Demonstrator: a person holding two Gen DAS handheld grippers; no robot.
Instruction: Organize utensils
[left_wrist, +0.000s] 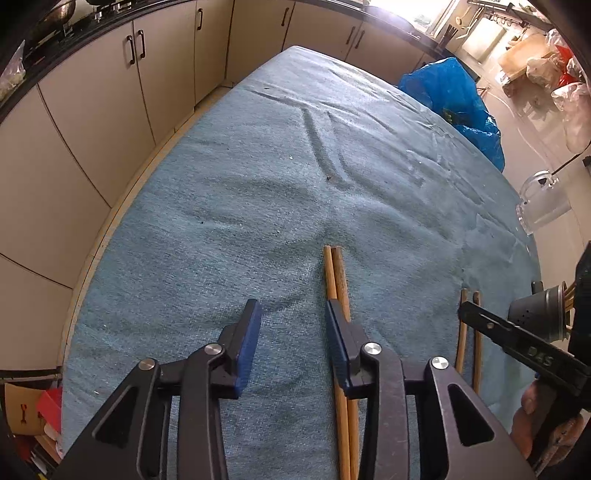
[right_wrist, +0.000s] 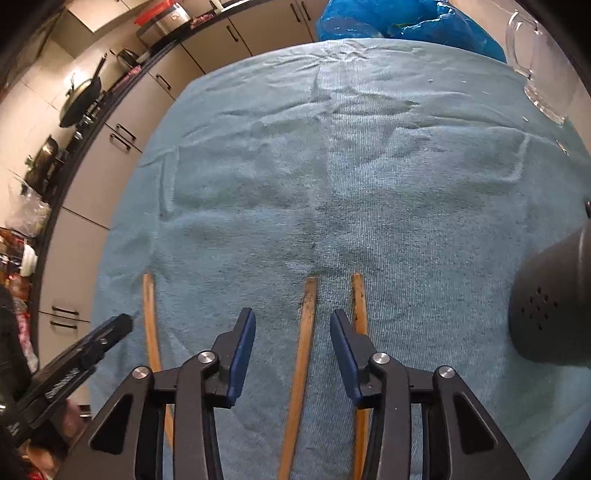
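Note:
Wooden chopsticks lie on a blue towel over the table. In the left wrist view a pair of chopsticks runs under the right finger of my open, empty left gripper. Two more chopsticks lie to the right, by my right gripper's arm. In the right wrist view my right gripper is open and empty, with one chopstick between its fingers, another chopstick under the right finger and a third chopstick to the left. A dark perforated utensil holder stands at the right, with chopsticks in it.
A clear glass mug stands at the table's far right edge, also in the left wrist view. A blue plastic bag sits beyond the far edge. Kitchen cabinets run along the left. The towel is wrinkled.

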